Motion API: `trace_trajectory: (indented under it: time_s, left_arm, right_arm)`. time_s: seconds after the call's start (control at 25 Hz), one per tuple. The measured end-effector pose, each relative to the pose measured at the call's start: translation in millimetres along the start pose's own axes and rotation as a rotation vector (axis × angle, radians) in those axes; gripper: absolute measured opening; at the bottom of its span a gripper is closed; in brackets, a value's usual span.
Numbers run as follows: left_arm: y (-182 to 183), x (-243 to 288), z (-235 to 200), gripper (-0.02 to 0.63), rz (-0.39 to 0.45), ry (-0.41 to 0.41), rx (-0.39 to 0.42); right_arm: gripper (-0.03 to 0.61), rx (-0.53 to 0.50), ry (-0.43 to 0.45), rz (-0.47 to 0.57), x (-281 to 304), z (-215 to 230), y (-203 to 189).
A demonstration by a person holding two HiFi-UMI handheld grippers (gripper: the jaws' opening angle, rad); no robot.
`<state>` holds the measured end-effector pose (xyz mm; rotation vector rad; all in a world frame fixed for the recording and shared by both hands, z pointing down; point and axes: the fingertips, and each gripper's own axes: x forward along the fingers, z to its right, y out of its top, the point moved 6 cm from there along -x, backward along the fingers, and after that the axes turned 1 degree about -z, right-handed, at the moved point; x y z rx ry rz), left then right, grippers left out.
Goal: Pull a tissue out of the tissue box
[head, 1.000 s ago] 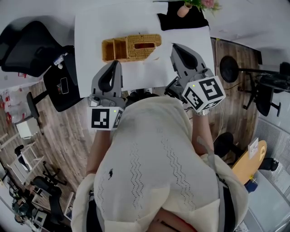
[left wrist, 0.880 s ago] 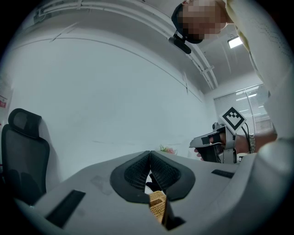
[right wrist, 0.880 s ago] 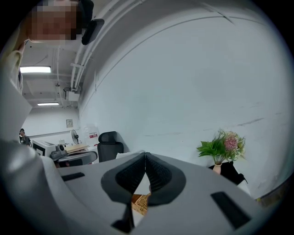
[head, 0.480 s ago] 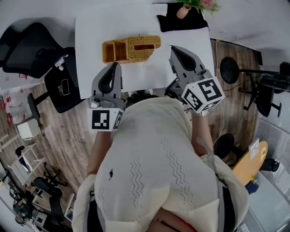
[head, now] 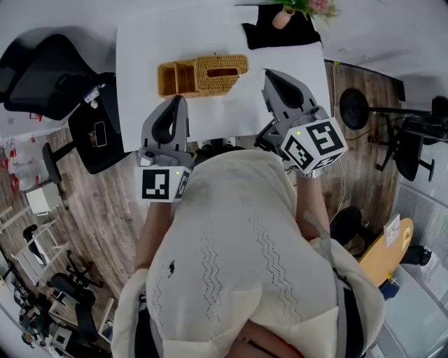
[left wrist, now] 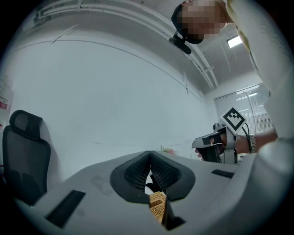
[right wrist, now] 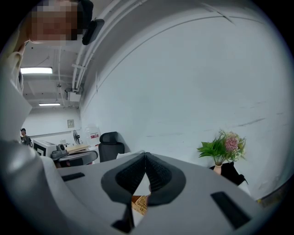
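We are standing at the near edge of a white bench (head: 150, 42), holding one tool in each hand and pointing both toward 12 o'clock over the benchtop. The left tool (head: 180, 99) is sitting closed. In its own view its two dark ribbed pads (left wrist: 134, 173) are meeting at the tips with nothing pinched between them, only a small gap opening below the point of contact. The right tool (head: 269, 74) is showing the same in its own view, with pads pressing tip to tip and gripping nothing. The tissue box (head: 221, 70) is a woven wicker one with a dark slot in its top, and it is lying on the bench apart from both tools. In the head view it is sitting at about 2 o'clock from the left tool's tip and at 9 o'clock from the right tool's tip, its long side running from 9 to 3 o'clock. An open wicker compartment (head: 175, 77) is adjoining the box's 9 o'clock end. Through the gap under each pair of pads we are seeing a sliver of that wickerwork. At the bench's far 1 o'clock corner a vase of pink flowers (head: 308, 7) is standing on a black cloth (head: 280, 33). A black office chair (head: 38, 70) is standing off the bench at 9 o'clock, on a wooden floor (head: 77, 196).
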<state>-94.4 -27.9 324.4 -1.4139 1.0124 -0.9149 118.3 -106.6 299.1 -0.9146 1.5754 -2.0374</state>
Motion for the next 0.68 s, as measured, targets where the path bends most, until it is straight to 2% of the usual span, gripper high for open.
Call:
trace_trajectory:
  time_s: [0.68]
  left_arm:
    - [-0.6,-2.8,-1.3,0.013,0.002,0.006,0.0]
  right_arm:
    - [0.002,-0.03,-0.014,-0.02,1.3,2.2,1.9]
